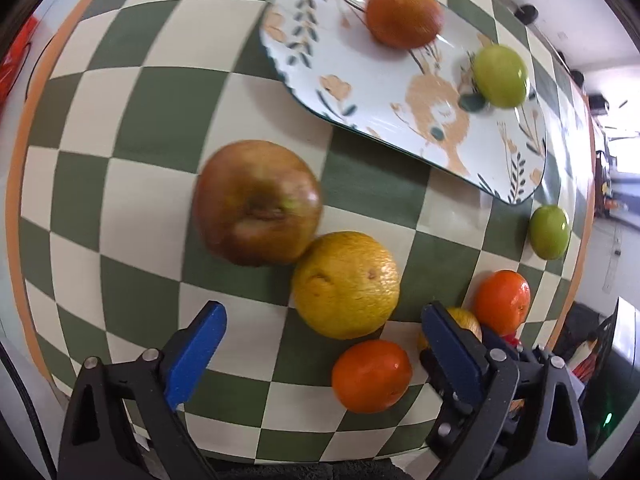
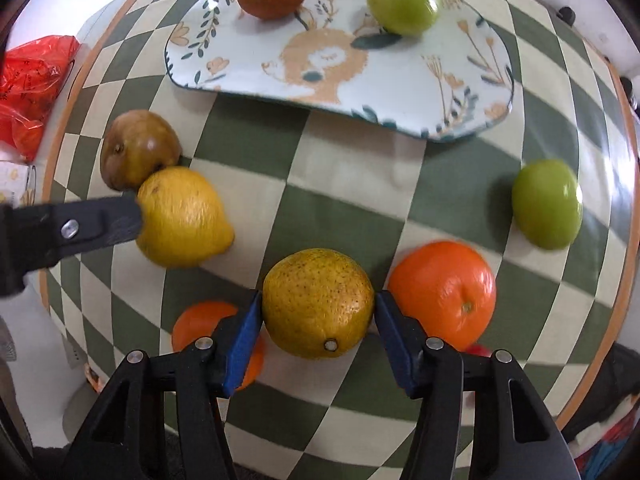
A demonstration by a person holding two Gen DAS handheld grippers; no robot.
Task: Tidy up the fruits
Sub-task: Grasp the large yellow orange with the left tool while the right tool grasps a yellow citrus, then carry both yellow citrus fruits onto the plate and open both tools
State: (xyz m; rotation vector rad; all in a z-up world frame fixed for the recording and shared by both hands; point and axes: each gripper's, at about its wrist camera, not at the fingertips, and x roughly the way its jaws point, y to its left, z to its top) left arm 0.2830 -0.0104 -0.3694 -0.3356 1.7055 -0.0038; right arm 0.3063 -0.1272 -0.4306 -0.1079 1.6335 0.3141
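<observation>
My right gripper (image 2: 316, 306) points down at the checked cloth, its blue pads (image 2: 244, 332) touching both sides of a speckled yellow orange (image 2: 318, 300). A bright orange tangerine (image 2: 444, 288) lies right of it, another tangerine (image 2: 200, 320) behind the left finger. My left gripper (image 1: 324, 316) is open above a yellow lemon (image 1: 346, 284), which leans against a red-brown apple (image 1: 256, 200). The floral plate (image 1: 360, 92) holds a reddish fruit (image 1: 404, 14) and a green fruit (image 1: 500, 76). A second green fruit (image 2: 546, 204) rests on the cloth.
A red plastic bag (image 2: 32, 88) lies beyond the table's left edge. The orange-trimmed cloth rim (image 2: 624, 240) curves along the right side. A tangerine (image 1: 372, 376) sits on the cloth between the left gripper's fingers, below the lemon.
</observation>
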